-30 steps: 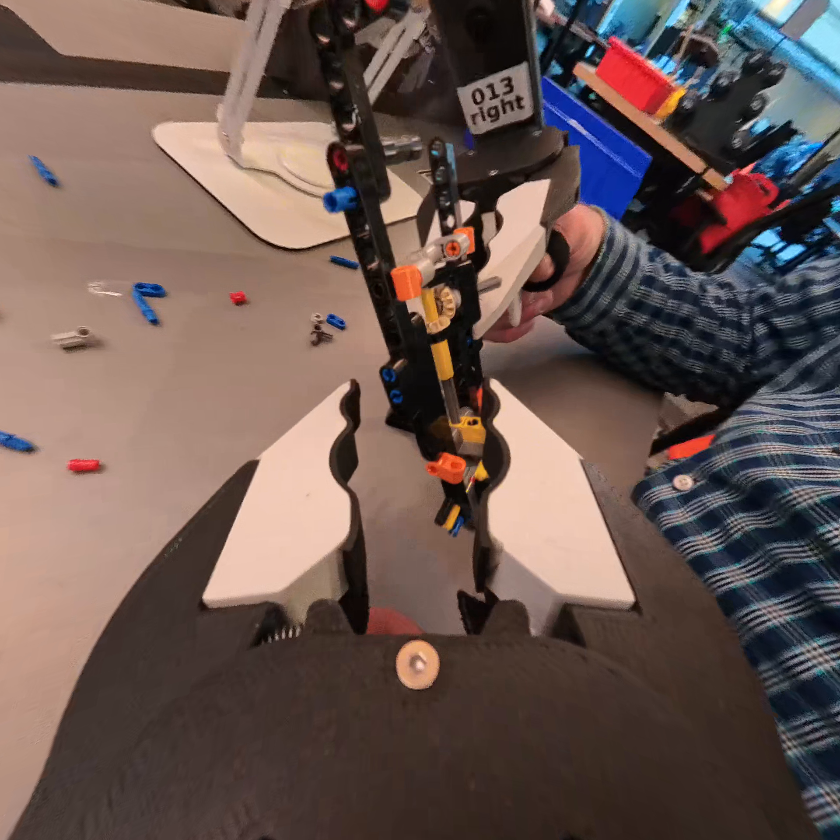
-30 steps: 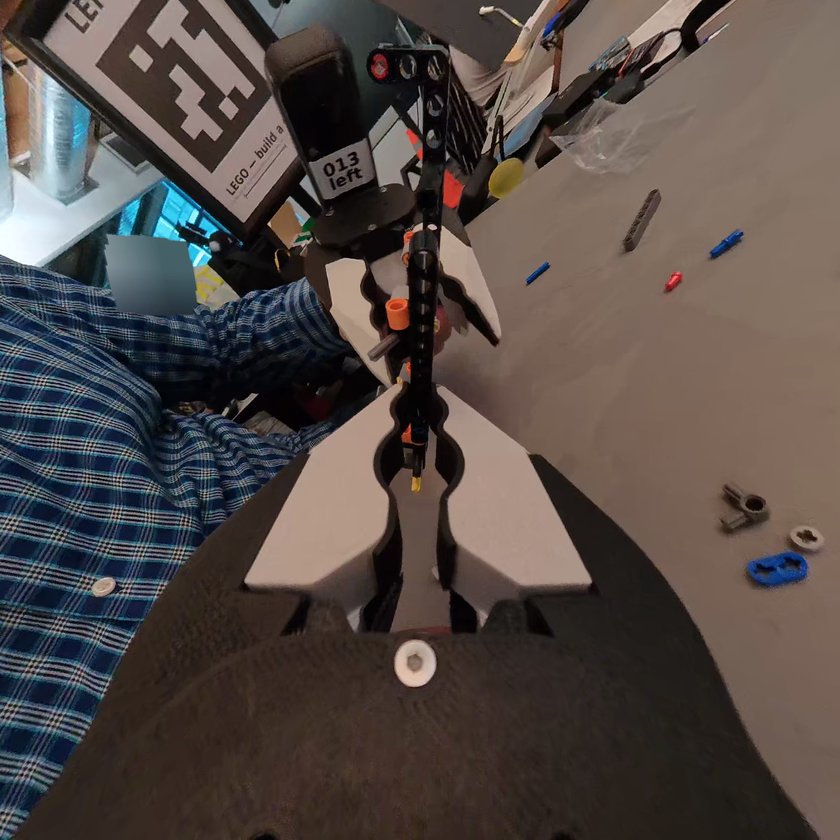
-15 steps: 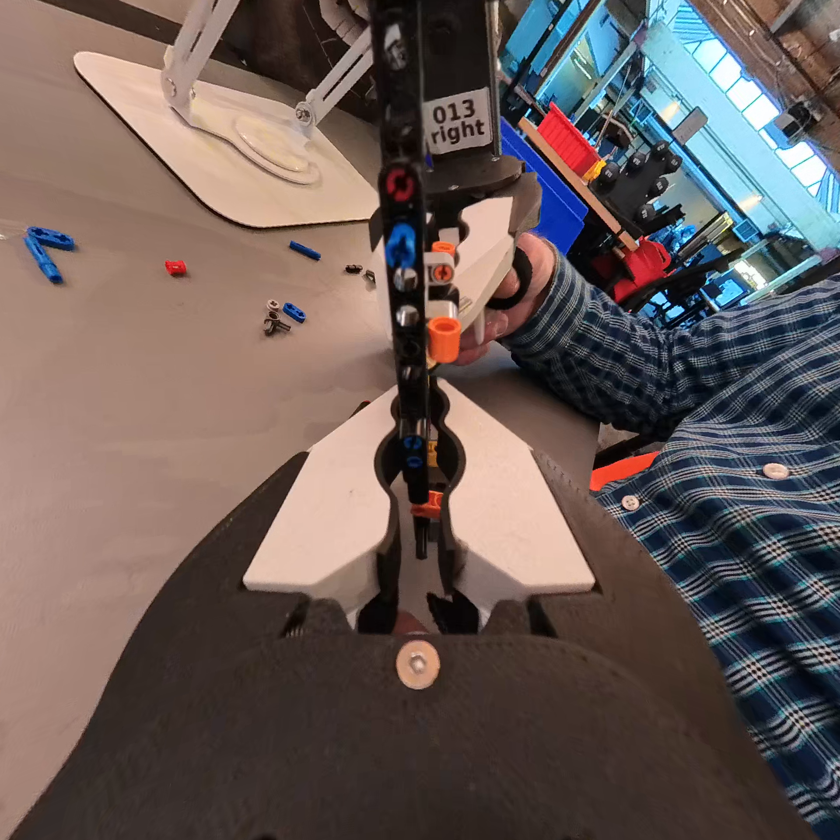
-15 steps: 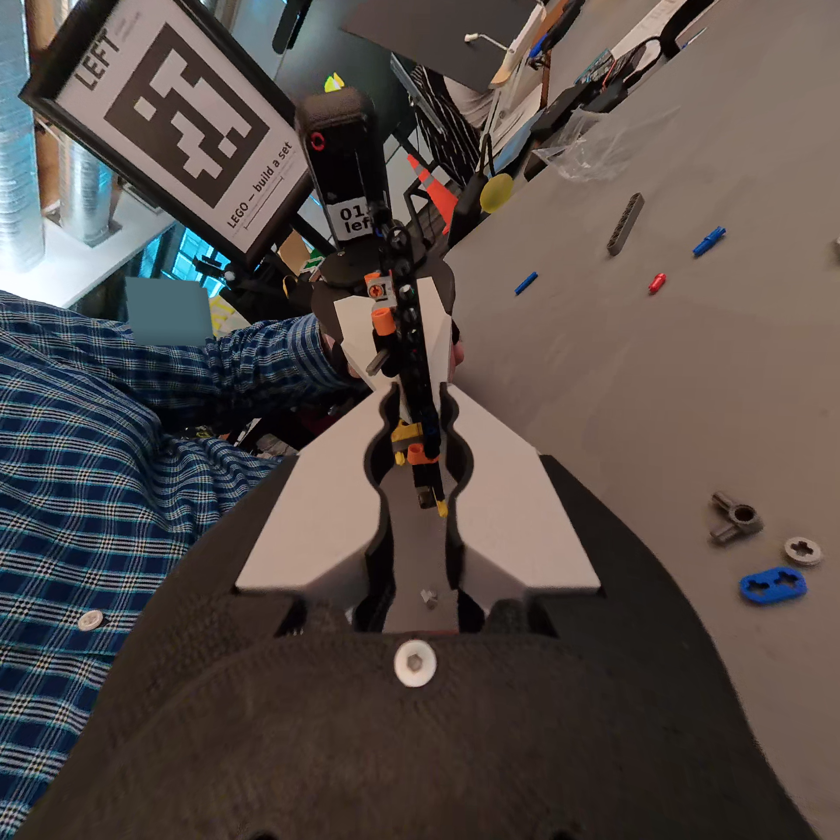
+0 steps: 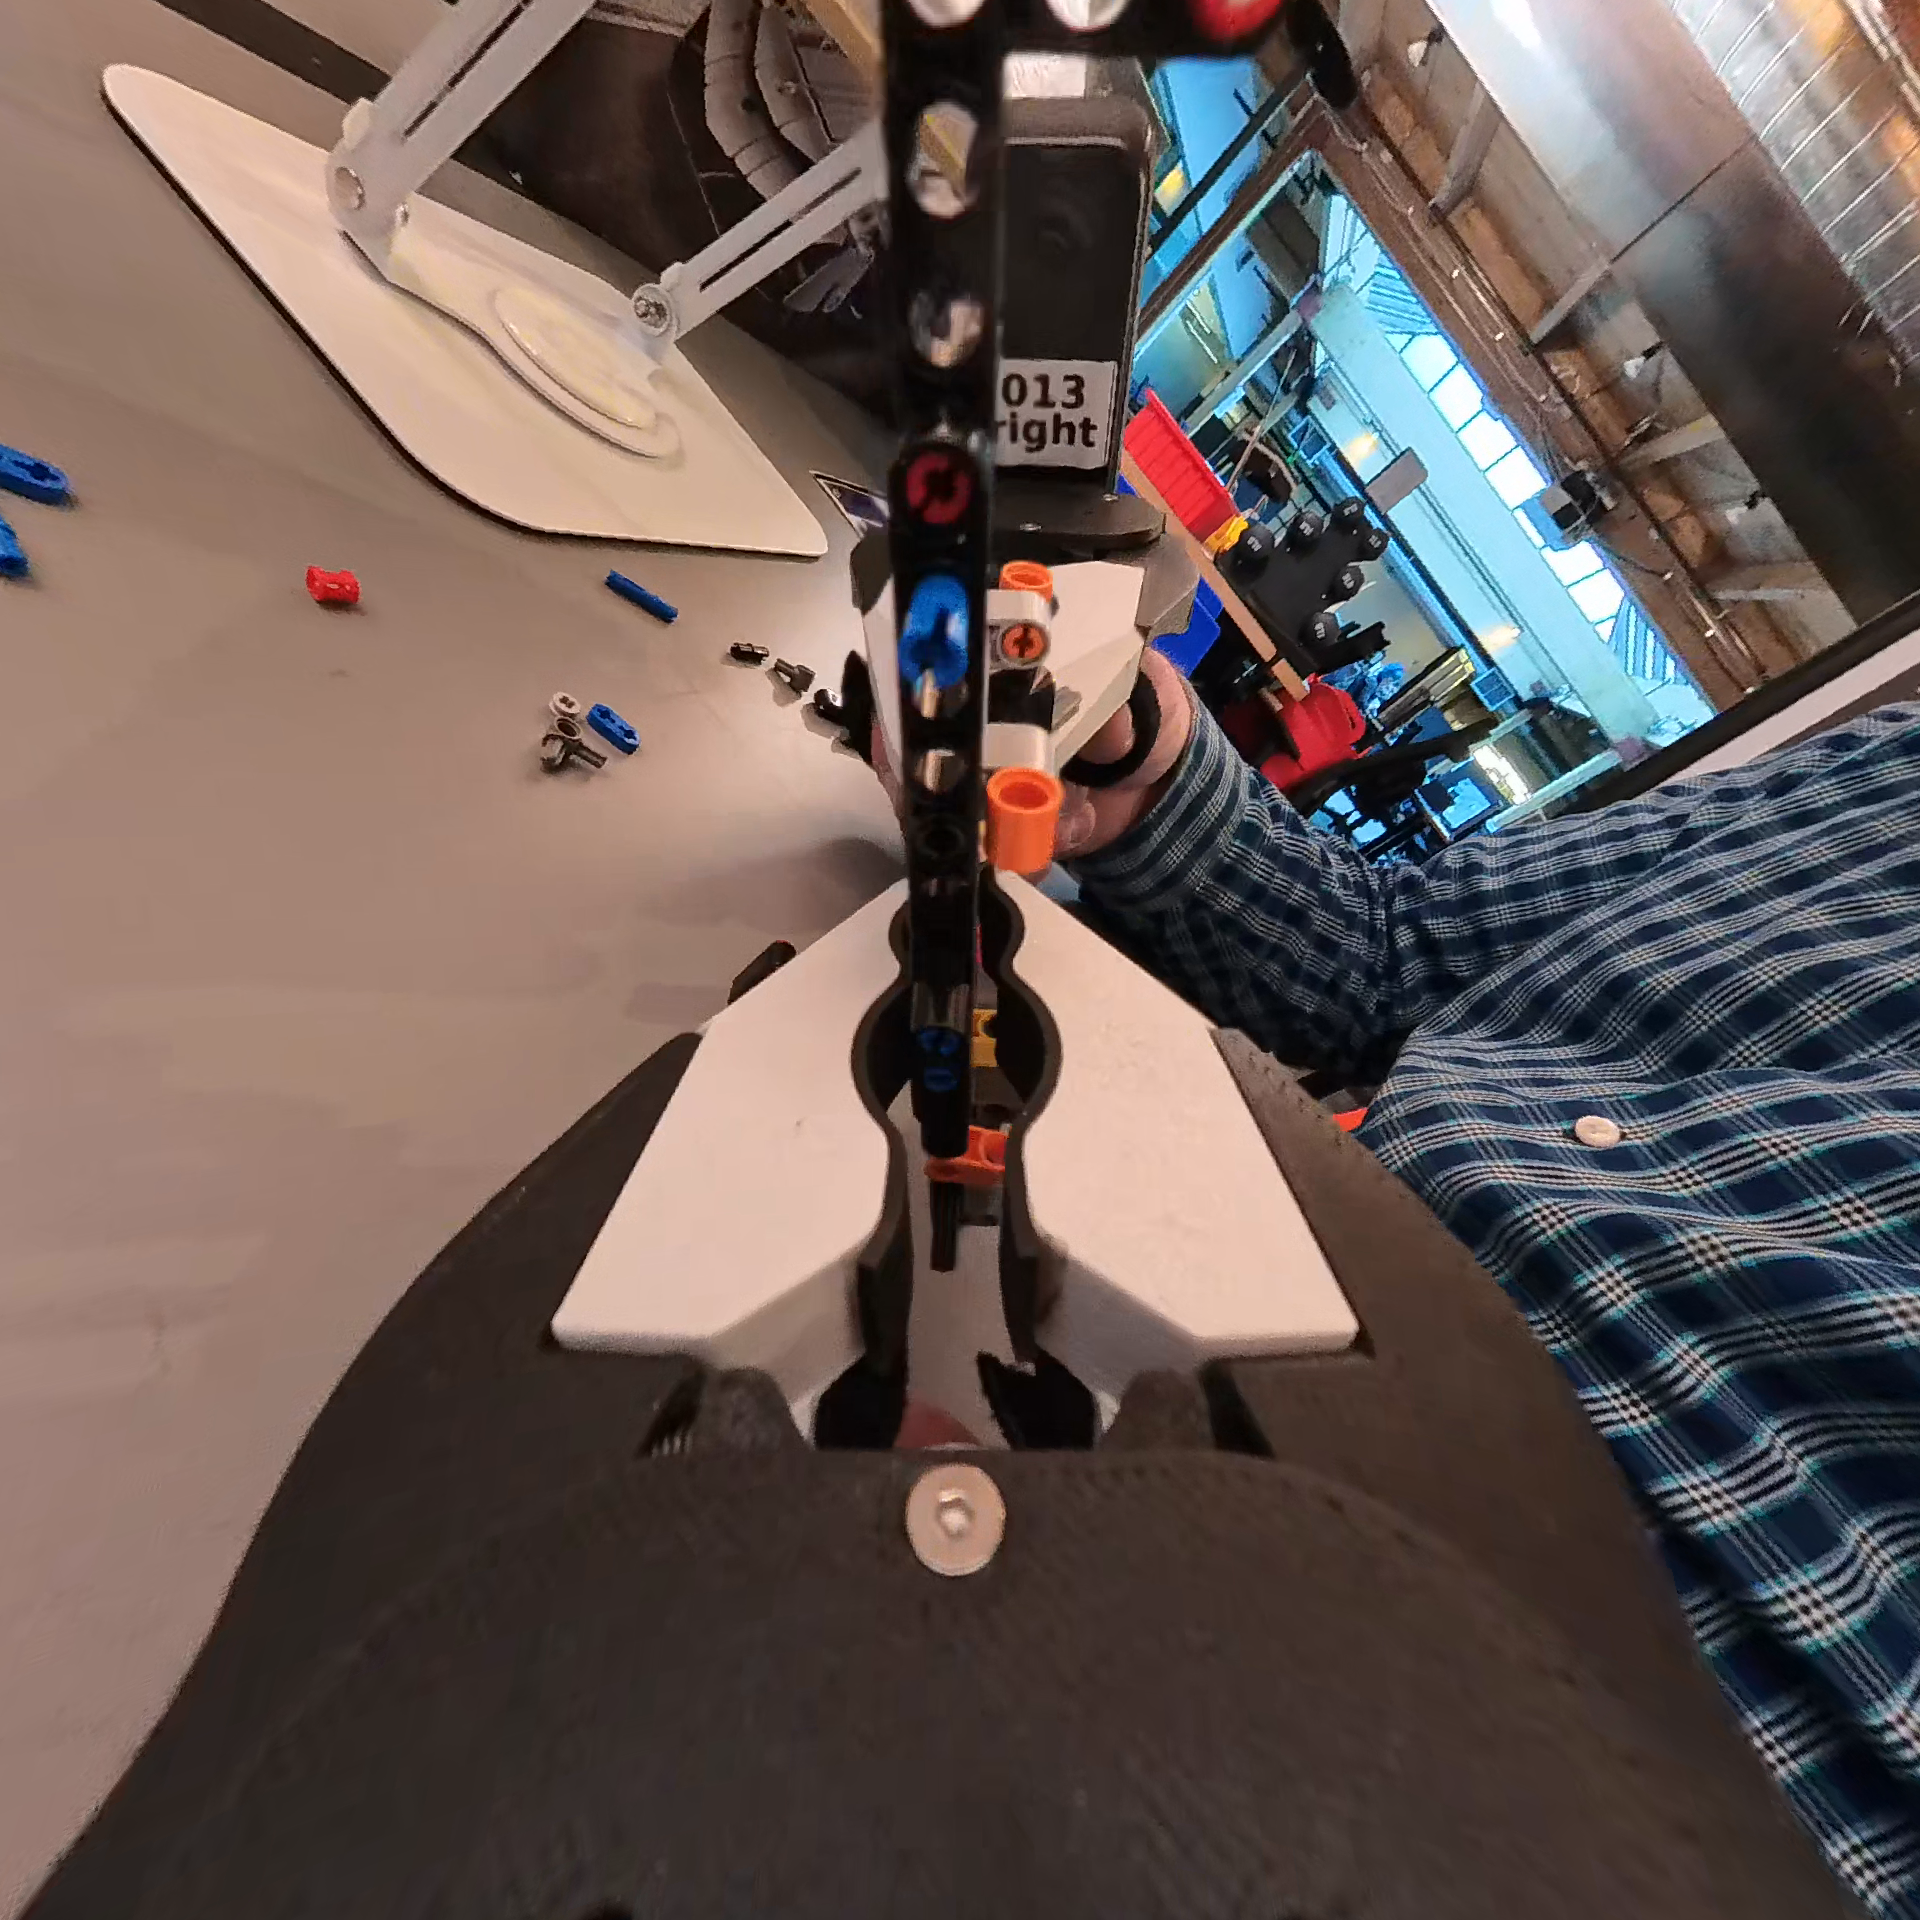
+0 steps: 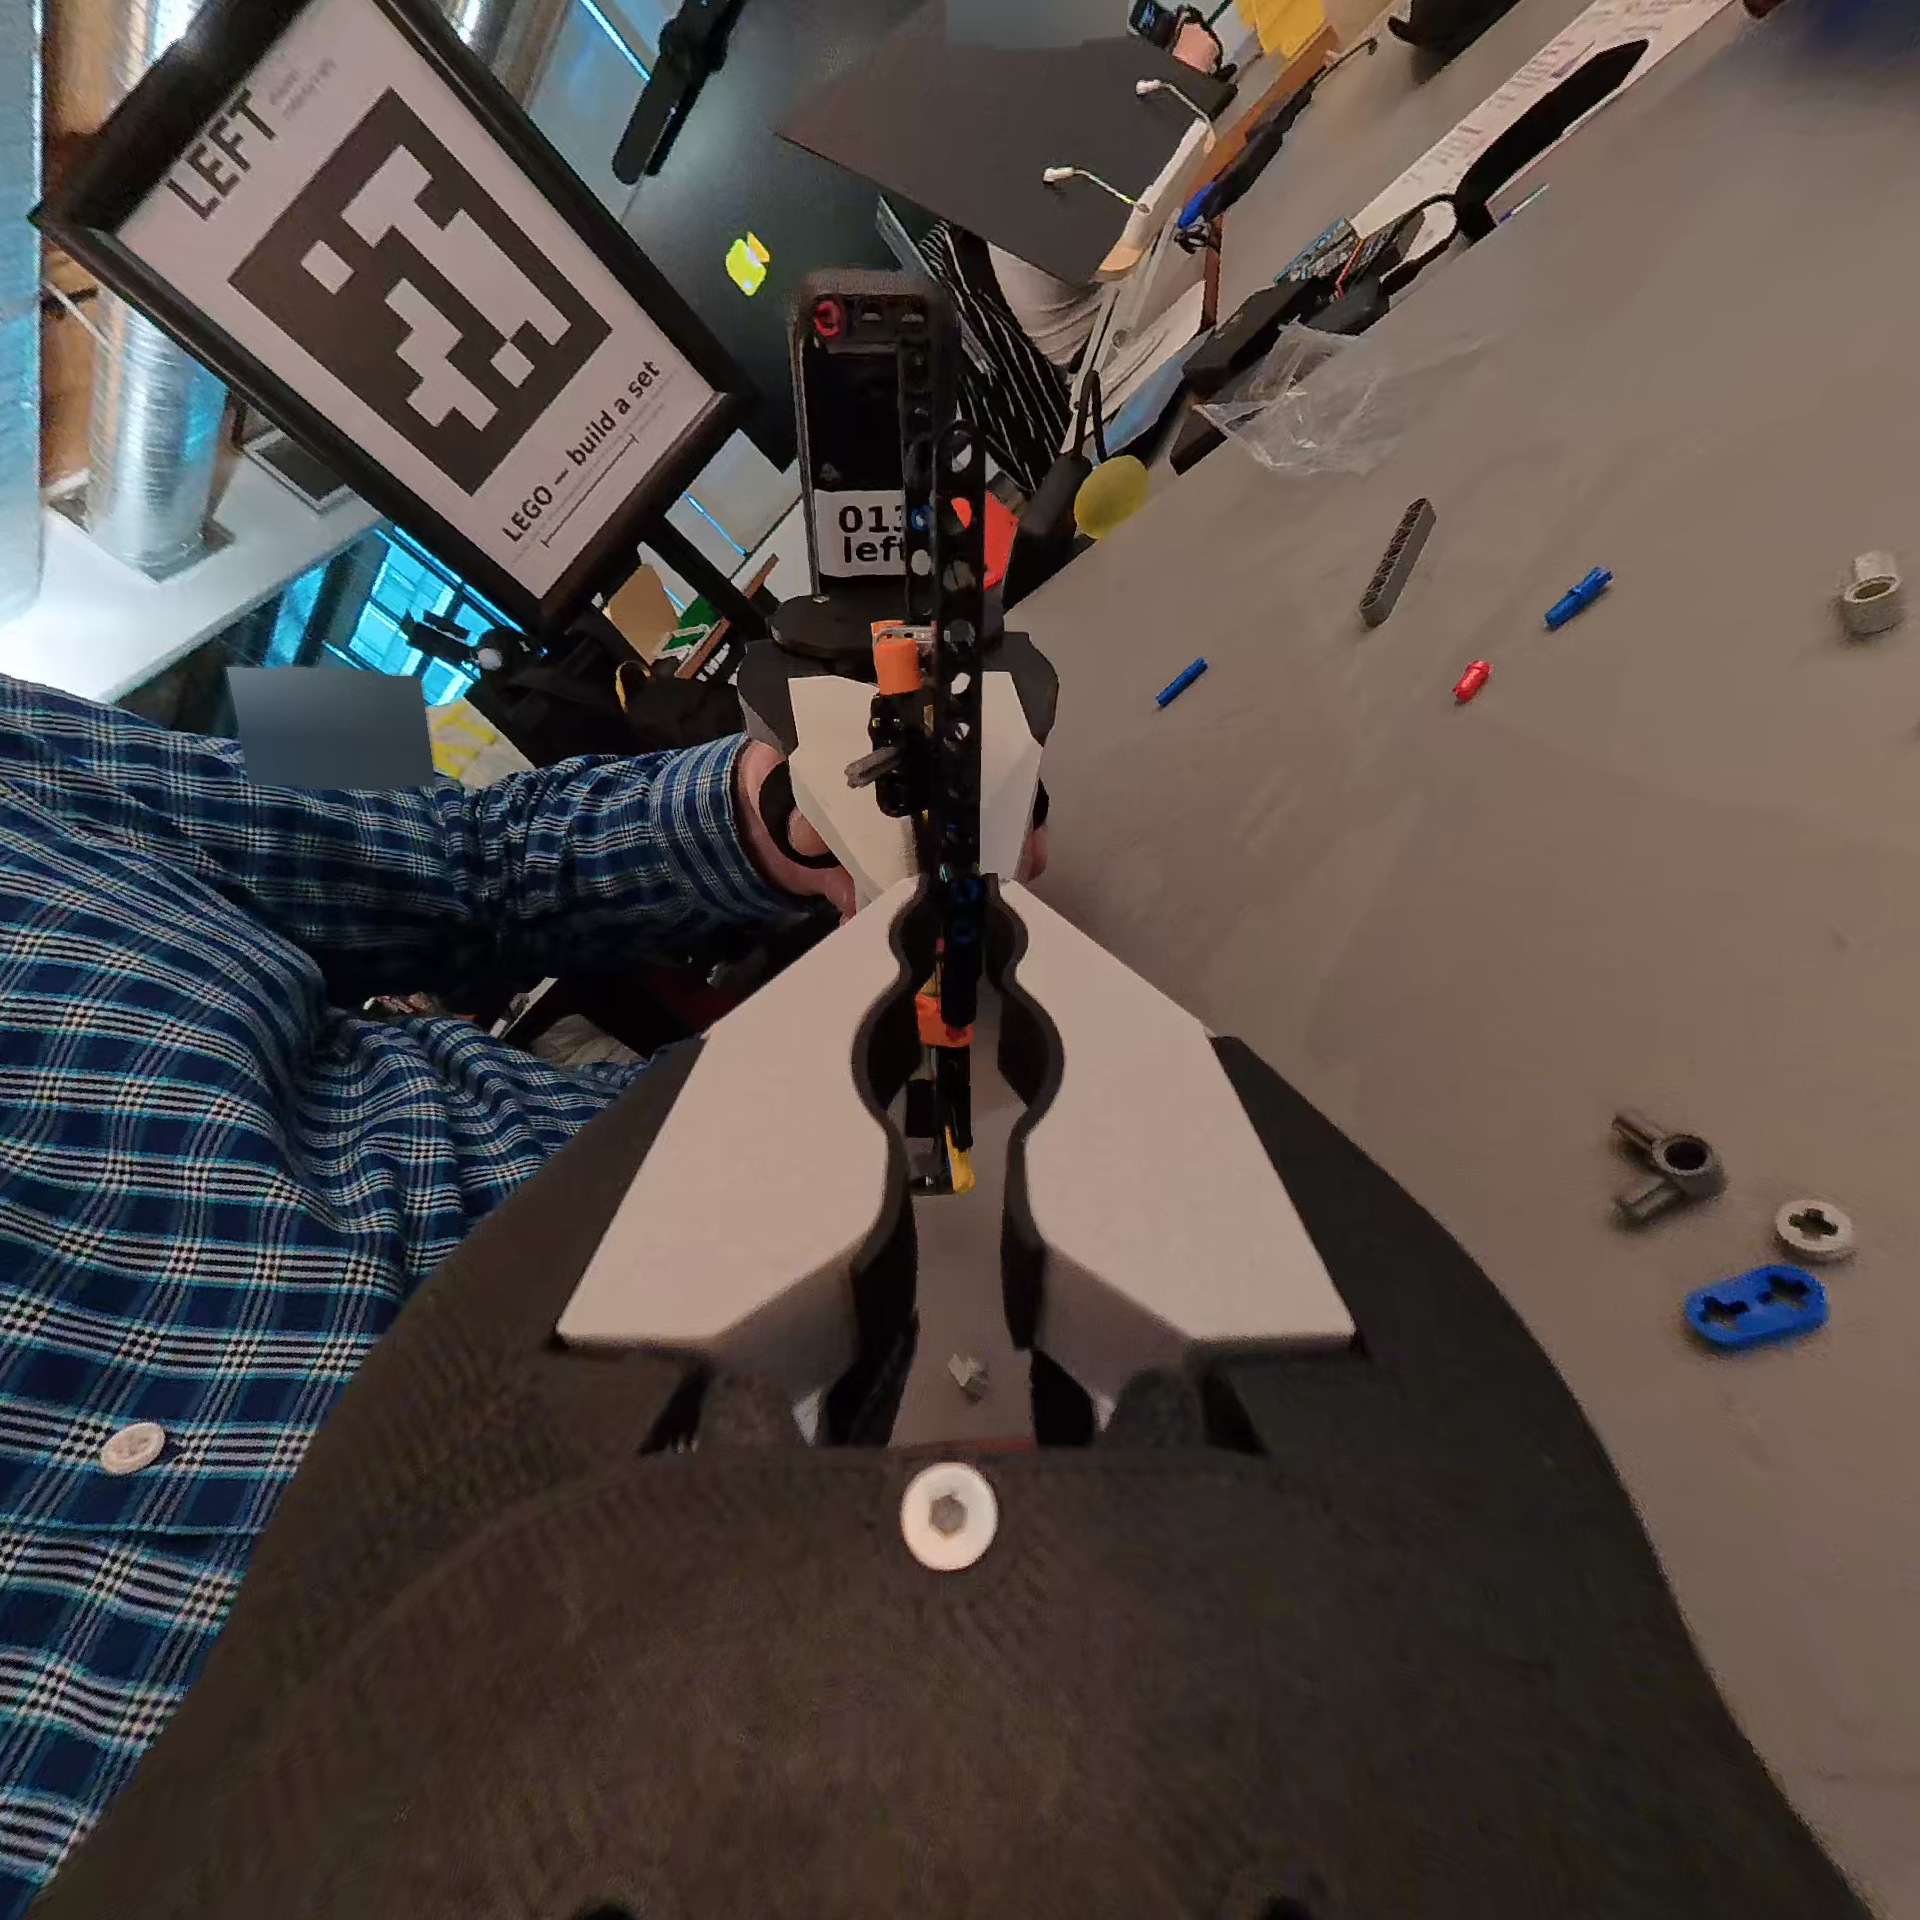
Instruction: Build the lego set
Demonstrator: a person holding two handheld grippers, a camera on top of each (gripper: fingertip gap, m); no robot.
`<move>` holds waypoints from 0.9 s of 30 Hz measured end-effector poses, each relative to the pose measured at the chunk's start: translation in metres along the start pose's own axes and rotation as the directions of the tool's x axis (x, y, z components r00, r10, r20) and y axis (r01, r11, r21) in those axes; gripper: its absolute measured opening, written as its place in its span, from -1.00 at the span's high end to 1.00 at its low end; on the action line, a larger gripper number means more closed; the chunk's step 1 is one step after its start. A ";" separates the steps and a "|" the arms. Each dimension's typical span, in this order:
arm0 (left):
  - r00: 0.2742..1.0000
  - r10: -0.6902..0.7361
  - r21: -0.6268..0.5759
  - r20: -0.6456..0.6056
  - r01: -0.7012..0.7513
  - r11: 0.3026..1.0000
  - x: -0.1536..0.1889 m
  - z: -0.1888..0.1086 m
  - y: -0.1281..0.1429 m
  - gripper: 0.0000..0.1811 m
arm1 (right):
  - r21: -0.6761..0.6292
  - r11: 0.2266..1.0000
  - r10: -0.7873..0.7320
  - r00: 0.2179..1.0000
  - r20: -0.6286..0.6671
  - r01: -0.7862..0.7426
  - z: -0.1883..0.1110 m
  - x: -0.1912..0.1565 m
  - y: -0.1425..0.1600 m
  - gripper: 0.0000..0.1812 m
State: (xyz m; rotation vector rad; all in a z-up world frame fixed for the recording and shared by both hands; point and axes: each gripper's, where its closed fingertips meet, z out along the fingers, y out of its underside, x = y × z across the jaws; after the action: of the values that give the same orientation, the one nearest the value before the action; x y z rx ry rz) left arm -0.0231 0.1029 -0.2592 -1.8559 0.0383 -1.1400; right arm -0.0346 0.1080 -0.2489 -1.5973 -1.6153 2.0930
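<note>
Lego build (image 5: 940, 790) (a long black beam with orange and blue bits) stands between both grippers above the table (image 5: 312, 935); left gripper (image 5: 948, 914) pinches its lower end, right gripper (image 6: 954, 894) also clamps it

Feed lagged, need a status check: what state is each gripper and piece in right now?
Left gripper: jaws shut on lego assembly.
Right gripper: jaws shut on lego assembly.
Lego assembly: partly built, held off the table.
Blue link: loose on table.
Grey beam: loose, flat.
</note>
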 end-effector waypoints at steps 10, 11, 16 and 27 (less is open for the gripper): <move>0.999 -0.023 -0.005 0.024 0.023 1.000 -0.005 -0.011 0.004 0.72 | 0.014 0.998 0.058 0.998 0.023 -0.058 0.002 0.003 0.003 0.95; 0.999 -0.022 0.000 0.028 0.022 1.000 -0.006 -0.012 0.003 0.74 | 0.016 0.998 0.060 0.998 0.023 -0.061 0.002 0.004 0.003 0.95; 0.999 -0.025 0.014 0.044 0.024 1.000 -0.011 -0.017 0.002 0.86 | 0.018 0.998 0.065 0.998 0.016 -0.066 0.001 0.006 0.003 0.95; 0.999 -0.011 0.028 0.045 0.010 1.000 -0.013 -0.018 0.001 0.90 | 0.013 0.998 0.059 0.998 0.003 -0.059 0.001 0.007 0.003 0.95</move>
State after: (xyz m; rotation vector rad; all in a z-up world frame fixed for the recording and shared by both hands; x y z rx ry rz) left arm -0.0436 0.0958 -0.2664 -1.8589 -0.0126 -1.0997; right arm -0.0371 0.1100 -0.2561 -1.6587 -1.5705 2.1306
